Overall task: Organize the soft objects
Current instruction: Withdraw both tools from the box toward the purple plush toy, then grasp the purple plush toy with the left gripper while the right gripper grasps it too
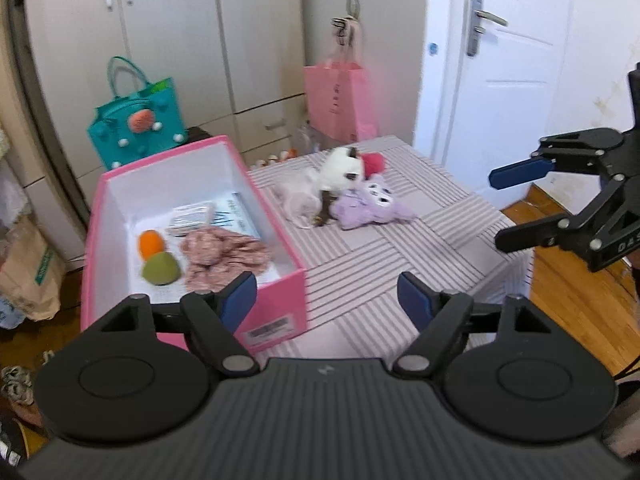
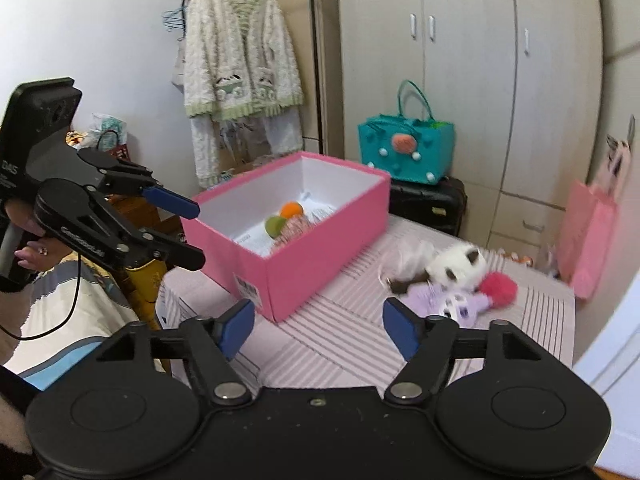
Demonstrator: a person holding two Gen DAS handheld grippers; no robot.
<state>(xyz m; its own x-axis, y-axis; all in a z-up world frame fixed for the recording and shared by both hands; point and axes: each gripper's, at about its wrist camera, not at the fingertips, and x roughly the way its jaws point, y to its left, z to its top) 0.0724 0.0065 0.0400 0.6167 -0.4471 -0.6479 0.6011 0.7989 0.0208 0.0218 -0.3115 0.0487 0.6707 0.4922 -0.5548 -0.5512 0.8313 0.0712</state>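
One pink box holds two balls, one floral cloth; three plush toys at its 2 o'clock. Left gripper and right gripper both angled down, jaws wide, empty.

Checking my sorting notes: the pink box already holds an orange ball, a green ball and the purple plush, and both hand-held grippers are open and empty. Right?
Not quite. The purple plush lies on the striped table, outside the pink box, as the left wrist view shows. The box holds the orange ball, the green ball and a patterned cloth. Both hand-held grippers are open and empty.
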